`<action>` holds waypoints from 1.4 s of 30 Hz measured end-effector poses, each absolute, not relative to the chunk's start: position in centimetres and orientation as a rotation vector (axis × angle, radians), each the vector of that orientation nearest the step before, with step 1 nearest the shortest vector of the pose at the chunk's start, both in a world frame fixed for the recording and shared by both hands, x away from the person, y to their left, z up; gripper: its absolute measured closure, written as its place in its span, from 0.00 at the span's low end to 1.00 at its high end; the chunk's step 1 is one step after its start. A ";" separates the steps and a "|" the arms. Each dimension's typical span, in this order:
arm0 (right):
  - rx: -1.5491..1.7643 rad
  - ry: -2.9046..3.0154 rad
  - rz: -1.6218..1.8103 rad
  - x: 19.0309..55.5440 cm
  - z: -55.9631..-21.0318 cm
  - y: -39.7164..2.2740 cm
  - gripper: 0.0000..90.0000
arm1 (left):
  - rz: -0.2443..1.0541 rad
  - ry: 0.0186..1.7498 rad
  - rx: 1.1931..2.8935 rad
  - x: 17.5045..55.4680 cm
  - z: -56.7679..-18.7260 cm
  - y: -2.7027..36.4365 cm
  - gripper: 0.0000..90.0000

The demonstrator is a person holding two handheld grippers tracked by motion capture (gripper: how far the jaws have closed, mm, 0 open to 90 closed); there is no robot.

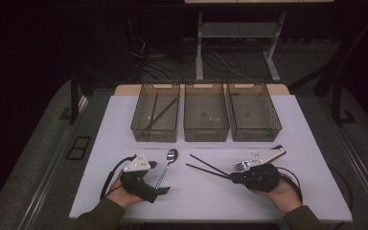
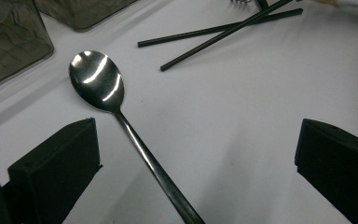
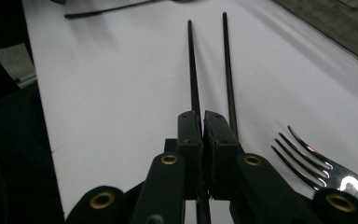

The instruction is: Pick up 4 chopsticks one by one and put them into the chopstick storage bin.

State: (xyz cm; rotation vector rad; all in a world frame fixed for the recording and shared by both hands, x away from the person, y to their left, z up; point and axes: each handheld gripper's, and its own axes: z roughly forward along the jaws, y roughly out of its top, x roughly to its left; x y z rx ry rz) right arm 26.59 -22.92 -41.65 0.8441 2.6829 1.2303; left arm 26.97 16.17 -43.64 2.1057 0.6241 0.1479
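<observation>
From the high view, a white table (image 1: 287, 158) is standing in a dark room, with grey floor running along both sides and a light frame with cables (image 1: 220, 57) sitting beyond its far edge. Three clear bins are lining the far half of the table: the left bin (image 1: 155, 118) is holding two dark sticks, while the middle bin (image 1: 206, 118) and right bin (image 1: 254, 118) are looking bare. The near half is lying mostly open. The left gripper (image 1: 164, 190) is resting near the near-left edge with its jaws spread, the spoon (image 1: 166, 166) lying just beside it, bowl pointing far. The right gripper (image 1: 232, 178) is resting near the near-right, its jaws closed on one of the black chopsticks (image 1: 208, 168), with a fork (image 1: 241, 166) just beside it.

In the left gripper view, the left gripper (image 2: 196, 172) is standing wide apart, with the spoon (image 2: 121, 116) running between the jaws, touching neither. The chopsticks (image 2: 223, 32) are lying crossed farther off, well apart from the spoon, and bin walls are showing at the far-left corner.

In the right gripper view, the right gripper (image 3: 202, 135) is pinching one chopstick (image 3: 193, 70); the second chopstick (image 3: 227, 70) is running alongside, outside the jaws. The fork (image 3: 307, 158) is lying just right, and the table edge is dropping off on the left.
</observation>
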 end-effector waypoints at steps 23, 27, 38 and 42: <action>0.806 2.569 1.389 26.9 -39.0 -23.6 0.95 | 0.138 0.620 2.086 27.0 -43.8 16.2 0.00; 0.798 2.550 1.404 27.1 -38.5 -23.5 0.95 | 0.138 0.626 2.088 27.0 -43.8 16.1 0.00; 0.801 2.501 1.427 28.7 -37.3 -23.2 0.95 | 0.125 0.640 2.072 27.0 -44.0 16.1 0.00; 0.804 2.477 1.436 29.4 -37.0 -22.9 0.95 | 0.131 0.634 2.064 27.1 -44.0 16.2 0.00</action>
